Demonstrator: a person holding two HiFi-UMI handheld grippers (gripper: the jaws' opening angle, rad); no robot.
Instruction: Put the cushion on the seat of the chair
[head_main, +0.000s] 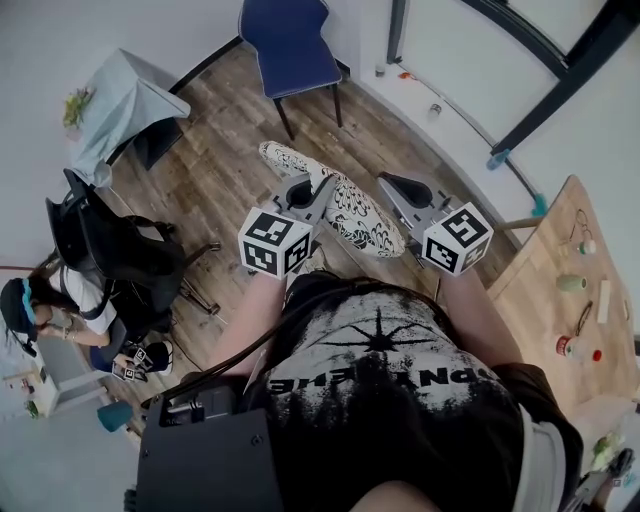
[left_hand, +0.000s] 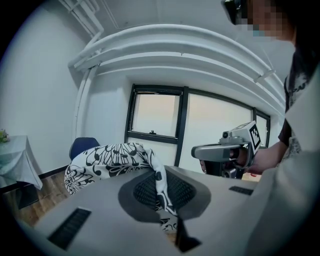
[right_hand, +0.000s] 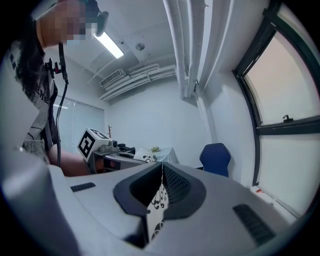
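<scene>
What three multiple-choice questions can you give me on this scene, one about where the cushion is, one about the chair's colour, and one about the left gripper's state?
1. Where is the cushion?
A. Resting on a seat
B. Lying on the ground
C. Held up between the left gripper and the right gripper

2. What colour is the empty chair beyond the cushion?
A. Blue
B. Red
C. Green

3. How do the left gripper's jaws stand?
A. Wide apart and empty
B. Shut on the cushion's fabric
C. Shut on nothing

Answers:
1 C: the head view shows it hanging between the two grippers above the wood floor.
2 A: its seat and back are both blue.
3 B: the left gripper view shows the patterned fabric pinched between its jaws.
</scene>
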